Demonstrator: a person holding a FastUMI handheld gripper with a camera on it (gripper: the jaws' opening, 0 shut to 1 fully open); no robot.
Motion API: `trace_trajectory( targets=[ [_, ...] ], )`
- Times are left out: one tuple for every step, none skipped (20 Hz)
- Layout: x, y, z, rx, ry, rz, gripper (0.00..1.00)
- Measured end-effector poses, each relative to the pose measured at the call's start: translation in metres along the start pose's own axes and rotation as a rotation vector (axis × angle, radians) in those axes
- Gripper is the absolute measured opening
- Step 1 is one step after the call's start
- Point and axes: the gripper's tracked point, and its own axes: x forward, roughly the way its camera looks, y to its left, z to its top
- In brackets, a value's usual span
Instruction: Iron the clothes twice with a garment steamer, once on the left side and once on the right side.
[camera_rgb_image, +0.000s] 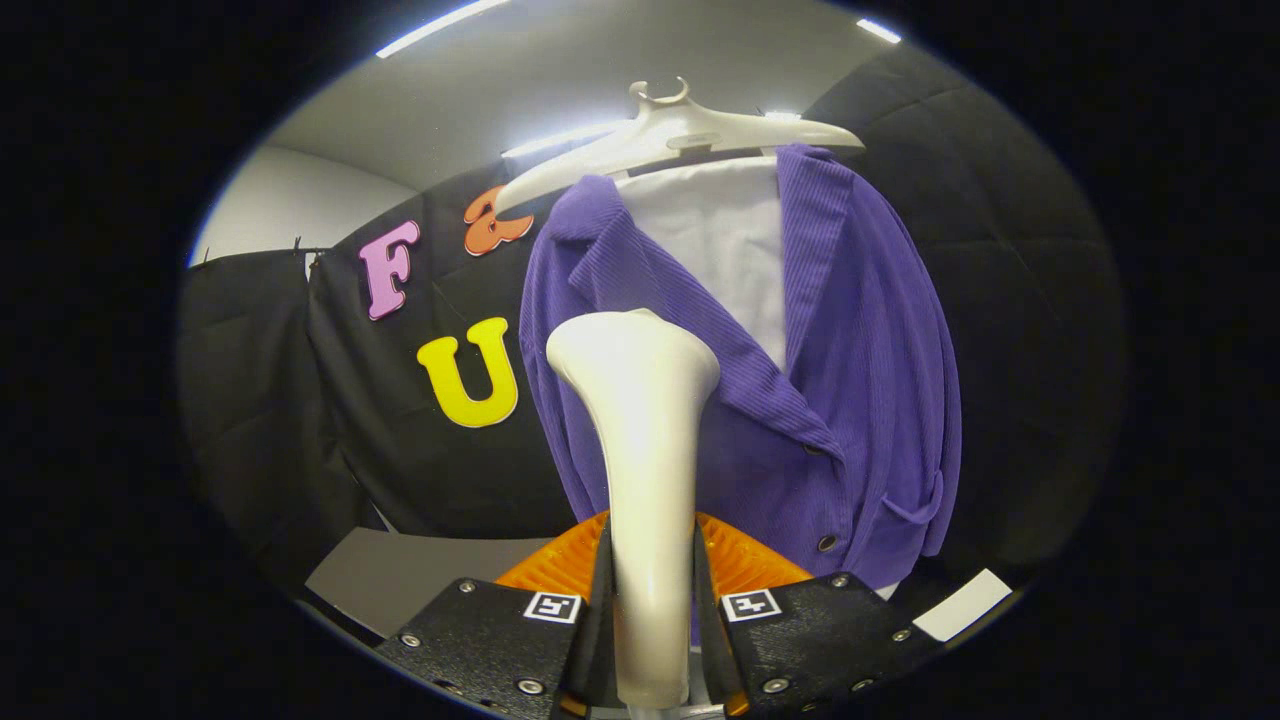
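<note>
The gripper (652, 585) is clenched on the garment steamer (640, 440) handle, both fingers pressing its sides. Steamer head stands at 12 o'clock, before the purple jacket's (860, 380) left panel. White hanger (680, 135) above.

Gripper (652, 590): pointing forward and slightly upward, its two fingers rising from the bottom of the view.
Fingers (600, 580): standing close together, one on each side of the garment steamer (640, 420), both pressing on its handle.
Jaws: narrowed to a tight clamp, the handle filling the gap between them.
Hold: gripping the steamer low on its handle, keeping it upright, the flared head sitting well above and beyond the fingertips.
Finger mounts (480, 640): sitting level with each other, left and right of the handle, each carrying a small square marker.
</note>
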Motion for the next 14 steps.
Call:
trace_trajectory(
  targets=[
    [0.000, -0.005, -0.010, 0.006, 0.016, -0.002, 0.37],
    [0.000, -0.009, -0.020, 0.013, 0.033, -0.003, 0.37],
    [0.001, -0.013, -0.032, 0.018, 0.053, -0.009, 0.37],
    [0.002, -0.018, -0.045, 0.020, 0.079, -0.015, 0.37],
    [0.002, -0.022, -0.058, 0.022, 0.103, -0.020, 0.37],
    [0.002, -0.026, -0.071, 0.023, 0.124, -0.024, 0.37],
    [0.002, -0.029, -0.084, 0.025, 0.144, -0.029, 0.37],
    [0.002, -0.032, -0.094, 0.033, 0.158, -0.034, 0.37],
    [0.003, -0.035, -0.102, 0.041, 0.169, -0.037, 0.37],
    [0.004, -0.038, -0.110, 0.047, 0.180, -0.041, 0.37],
    [0.004, -0.040, -0.121, 0.049, 0.196, -0.046, 0.37],
    [0.004, -0.043, -0.131, 0.052, 0.210, -0.052, 0.37],
    [0.001, -0.048, -0.140, 0.053, 0.222, -0.060, 0.37],
    [-0.001, -0.052, -0.148, 0.055, 0.233, -0.068, 0.37]
  ],
)
